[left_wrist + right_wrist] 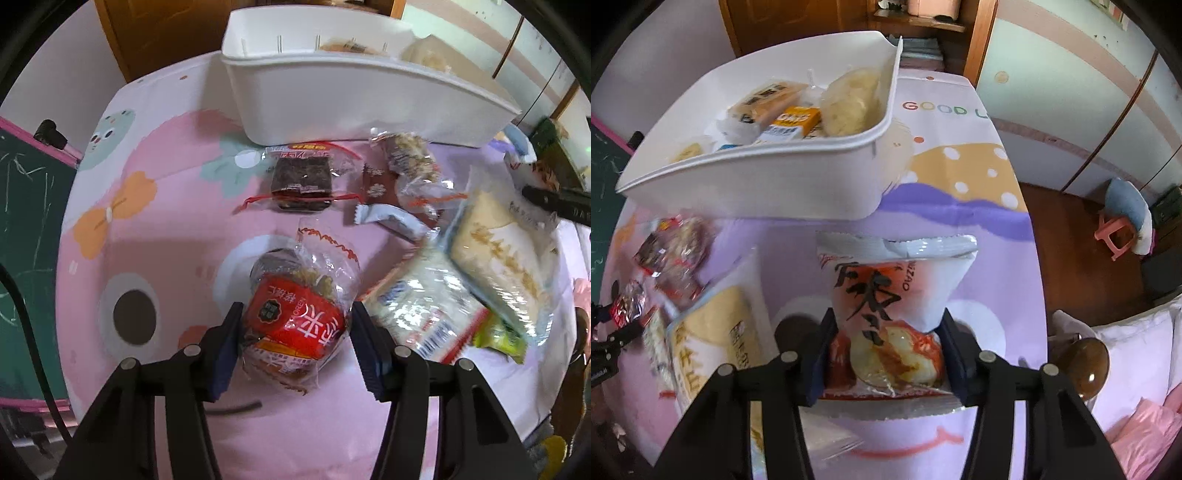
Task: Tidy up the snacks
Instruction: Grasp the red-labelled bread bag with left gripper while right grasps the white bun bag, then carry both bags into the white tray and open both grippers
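Between both tongs [295, 334] [884, 354] sit snack packets [295, 325] [890, 321], pinched.

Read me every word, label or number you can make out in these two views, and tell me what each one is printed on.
"GOOD L", cut off by the view's edge: on the tablecloth, right wrist view.
"OREN": on the red-label packet between the left gripper pads.
"ZAO", end of a longer word: on the white and red packet in the right gripper.
Large Chinese characters on both packets and the cream packet: visible but not transcribed here.
Orange carton in the white bin: print blurred.
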